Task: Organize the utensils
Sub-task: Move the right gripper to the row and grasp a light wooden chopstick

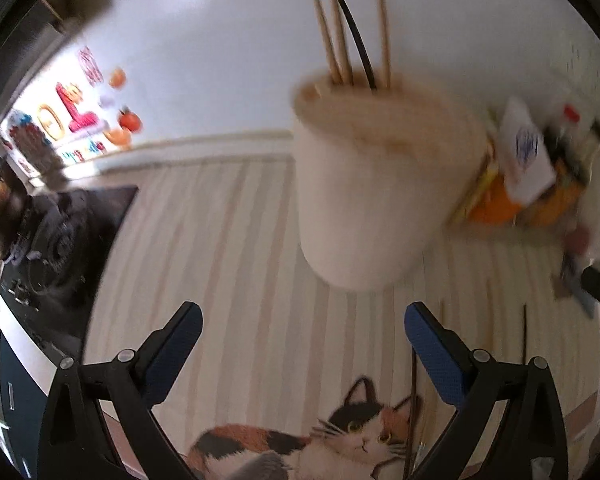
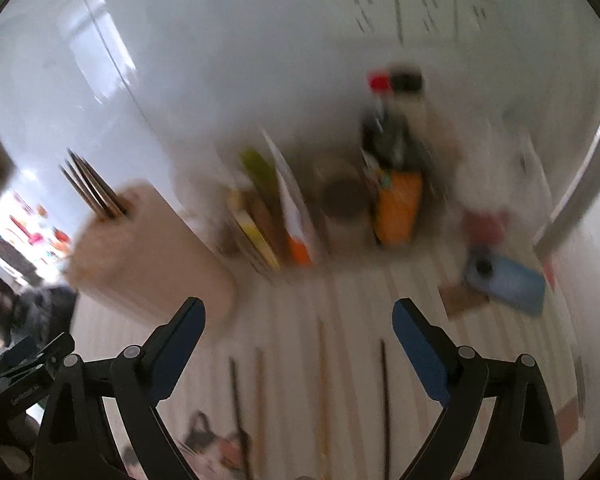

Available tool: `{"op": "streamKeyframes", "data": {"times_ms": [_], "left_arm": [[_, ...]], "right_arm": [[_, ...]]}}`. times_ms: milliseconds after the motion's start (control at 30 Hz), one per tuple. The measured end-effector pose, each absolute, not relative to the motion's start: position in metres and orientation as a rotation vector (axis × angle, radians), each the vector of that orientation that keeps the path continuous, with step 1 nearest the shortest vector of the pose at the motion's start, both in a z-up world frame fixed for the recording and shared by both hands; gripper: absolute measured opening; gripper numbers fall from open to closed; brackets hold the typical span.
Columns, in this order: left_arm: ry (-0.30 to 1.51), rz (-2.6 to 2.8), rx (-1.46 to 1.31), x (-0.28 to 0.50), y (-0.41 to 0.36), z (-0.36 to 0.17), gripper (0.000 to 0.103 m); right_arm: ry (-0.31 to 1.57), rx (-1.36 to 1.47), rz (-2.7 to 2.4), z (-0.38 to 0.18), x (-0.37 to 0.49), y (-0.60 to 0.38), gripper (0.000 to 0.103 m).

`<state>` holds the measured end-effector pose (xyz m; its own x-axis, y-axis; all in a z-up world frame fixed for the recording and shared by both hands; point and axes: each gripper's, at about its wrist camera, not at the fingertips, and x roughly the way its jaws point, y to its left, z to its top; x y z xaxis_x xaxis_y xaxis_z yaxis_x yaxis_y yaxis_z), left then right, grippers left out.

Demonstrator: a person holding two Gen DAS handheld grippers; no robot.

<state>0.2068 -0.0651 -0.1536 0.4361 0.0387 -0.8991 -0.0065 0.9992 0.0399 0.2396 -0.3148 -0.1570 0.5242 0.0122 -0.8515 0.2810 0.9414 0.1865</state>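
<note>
A cream utensil holder [image 1: 364, 192] stands on the striped tablecloth with several chopsticks [image 1: 352, 36] upright in it; it also shows in the right wrist view [image 2: 148, 256]. Several loose chopsticks [image 2: 322, 392] lie flat on the cloth, some pale, some dark [image 2: 385, 408]. My left gripper [image 1: 302, 352] is open and empty, in front of the holder. My right gripper [image 2: 298, 348] is open and empty, above the loose chopsticks. Both views are blurred.
Bottles, an orange packet [image 2: 398, 208] and boxes [image 2: 276, 216] stand against the back wall. A blue phone [image 2: 508, 280] lies at right. A stove [image 1: 64, 240] is left of the table. A cat picture [image 1: 340, 436] is printed on the cloth.
</note>
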Motion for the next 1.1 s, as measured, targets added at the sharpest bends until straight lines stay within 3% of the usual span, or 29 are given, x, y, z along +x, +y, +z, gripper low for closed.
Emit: {"op": "streamKeyframes", "data": {"times_ms": [33, 100, 133, 200, 467, 567, 633, 667, 700, 733, 1100], "left_arm": [[1.14, 0.022, 0.036, 0.206, -0.07, -0.161, 0.103], [1.172, -0.001, 0.037, 0.206, -0.081, -0.177, 0.103], [1.187, -0.01, 0.037, 0.207, -0.085, -0.183, 0.103], [1.236, -0.034, 0.037, 0.21, -0.096, -0.203, 0.094], [1.425, -0.133, 0.03, 0.223, -0.134, -0.267, 0.059], [1.469, -0.156, 0.042, 0.225, -0.145, -0.283, 0.039], [1.455, -0.174, 0.032, 0.226, -0.148, -0.285, 0.031], [1.441, -0.173, 0.045, 0.226, -0.15, -0.286, 0.025], [1.435, -0.175, 0.057, 0.226, -0.152, -0.286, 0.006], [1.449, -0.169, 0.073, 0.226, -0.152, -0.29, 0.0], [1.473, -0.034, 0.015, 0.216, -0.076, -0.301, 0.001]], "right_arm": [[1.042, 0.323, -0.167, -0.168, 0.237, -0.316, 0.09], [1.102, 0.319, -0.176, -0.19, 0.232, -0.319, 0.067], [1.134, 0.319, -0.182, -0.201, 0.23, -0.32, 0.062], [1.196, 0.34, -0.187, -0.222, 0.227, -0.324, 0.047], [1.314, 0.372, -0.199, -0.274, 0.22, -0.333, 0.036], [1.332, 0.383, -0.203, -0.282, 0.223, -0.334, 0.036], [1.344, 0.393, -0.201, -0.287, 0.226, -0.334, 0.036], [1.348, 0.396, -0.198, -0.289, 0.226, -0.333, 0.036], [1.353, 0.4, -0.194, -0.291, 0.227, -0.331, 0.036], [1.358, 0.402, -0.188, -0.294, 0.229, -0.33, 0.036], [1.409, 0.394, -0.078, -0.304, 0.252, -0.277, 0.036]]}}
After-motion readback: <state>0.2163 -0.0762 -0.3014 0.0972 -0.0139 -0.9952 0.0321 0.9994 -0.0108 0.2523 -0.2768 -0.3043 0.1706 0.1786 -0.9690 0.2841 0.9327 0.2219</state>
